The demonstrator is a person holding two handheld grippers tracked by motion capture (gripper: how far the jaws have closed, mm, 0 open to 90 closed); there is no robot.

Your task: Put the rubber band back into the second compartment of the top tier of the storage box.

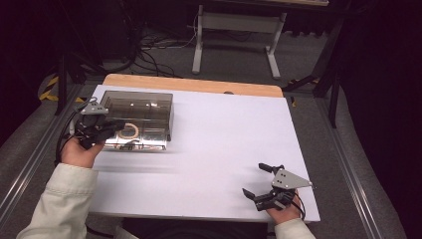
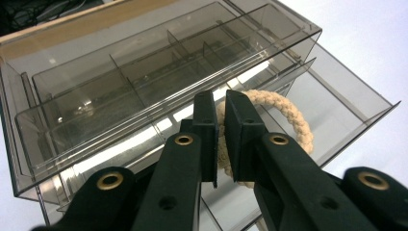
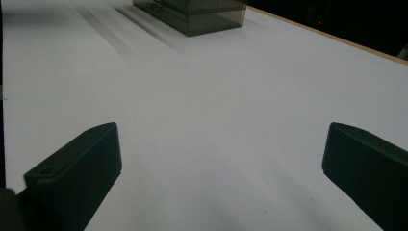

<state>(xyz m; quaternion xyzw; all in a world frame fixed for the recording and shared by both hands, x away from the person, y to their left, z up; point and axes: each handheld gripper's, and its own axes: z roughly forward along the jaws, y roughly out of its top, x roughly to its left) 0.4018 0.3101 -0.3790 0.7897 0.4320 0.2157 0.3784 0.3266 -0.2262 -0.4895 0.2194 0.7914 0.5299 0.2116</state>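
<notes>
The left gripper point(image 2: 220, 113) is up at the far left corner of the white table point(image 1: 224, 149), its two black jaws drawn nearly together, and in the left gripper view they pinch the near side of a cream braided rope ring point(image 2: 284, 120), the cord passing down between the pads. That ring sits in the lower drawer point(image 2: 337, 110) of a smoky clear plastic organiser box point(image 2: 144, 72), a drawer pulled out toward the gripper, with the ring near its front. From the high view the rope ring point(image 1: 130, 131) shows as a pale loop at the front of the organiser box point(image 1: 137, 117), with the left gripper point(image 1: 117, 125) reaching in from the box's left end and the person's left hand point(image 1: 82, 149) behind it, cream sleeve trailing to the table's near left corner. The upper tray of the box is split into small compartments by clear dividers; whether anything lies in them I cannot tell. Over at the near right corner, the right gripper point(image 1: 258, 180) rests low by the table's front edge, jaws spread wide with bare white table between them. No brand, label or lettering can be read on the box, the ring or either gripper.
</notes>
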